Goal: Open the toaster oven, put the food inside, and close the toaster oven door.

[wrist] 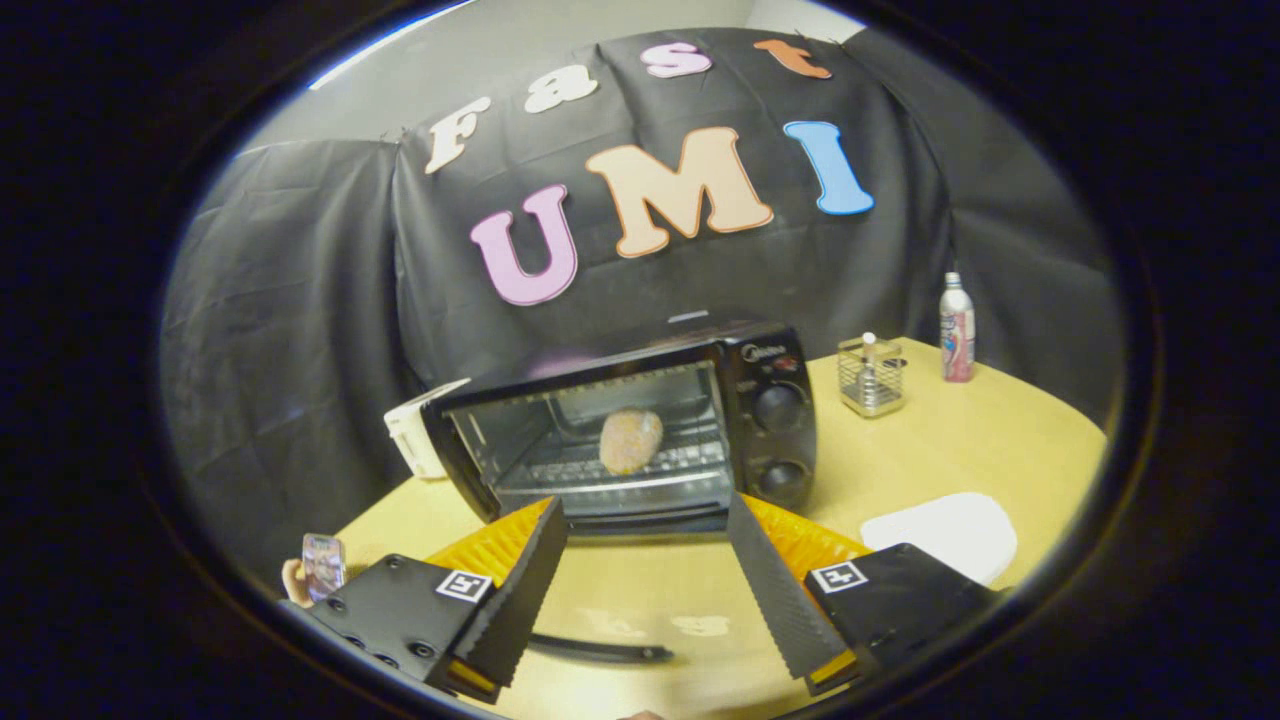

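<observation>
Gripper view, left to right: low at the left, a hand holds a phone point(323, 566). At centre the black toaster oven point(640, 425) sits on the yellow table point(930, 455), the food point(630, 441) on its rack. Below, the gripper point(647, 522) has its jaws apart, empty. Right: a wire holder point(872, 376), a bottle point(956, 328), a white plate point(940, 532).
</observation>
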A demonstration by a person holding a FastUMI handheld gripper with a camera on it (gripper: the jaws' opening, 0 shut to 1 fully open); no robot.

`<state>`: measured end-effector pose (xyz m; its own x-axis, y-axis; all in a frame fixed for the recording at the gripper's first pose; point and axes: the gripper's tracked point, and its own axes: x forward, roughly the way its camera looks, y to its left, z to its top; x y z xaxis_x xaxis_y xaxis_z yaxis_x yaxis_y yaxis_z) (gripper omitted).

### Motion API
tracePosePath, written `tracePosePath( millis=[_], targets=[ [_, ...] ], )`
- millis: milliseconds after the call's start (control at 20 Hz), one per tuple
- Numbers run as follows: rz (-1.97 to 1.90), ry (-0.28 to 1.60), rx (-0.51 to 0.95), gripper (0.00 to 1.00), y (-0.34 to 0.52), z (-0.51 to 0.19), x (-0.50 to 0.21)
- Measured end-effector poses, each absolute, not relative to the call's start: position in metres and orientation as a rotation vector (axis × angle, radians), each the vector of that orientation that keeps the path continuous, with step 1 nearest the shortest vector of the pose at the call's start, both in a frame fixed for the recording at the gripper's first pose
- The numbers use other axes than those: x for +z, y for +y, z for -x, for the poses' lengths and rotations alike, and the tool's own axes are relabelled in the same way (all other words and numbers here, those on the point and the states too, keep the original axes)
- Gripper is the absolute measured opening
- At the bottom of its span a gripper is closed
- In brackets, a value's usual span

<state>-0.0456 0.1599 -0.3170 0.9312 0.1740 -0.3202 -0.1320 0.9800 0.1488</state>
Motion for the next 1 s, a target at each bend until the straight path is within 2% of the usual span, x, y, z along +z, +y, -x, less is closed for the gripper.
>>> tracePosePath(
  millis=[200, 450, 1000],
  targets=[
    [-0.093, 0.356, 0.113, 1.0, 0.148, 0.082, -0.338],
    [-0.121, 0.459, 0.155, 0.99, 0.171, 0.112, -0.377],
    [-0.082, 0.497, 0.149, 0.99, 0.202, 0.116, -0.419]
  ],
)
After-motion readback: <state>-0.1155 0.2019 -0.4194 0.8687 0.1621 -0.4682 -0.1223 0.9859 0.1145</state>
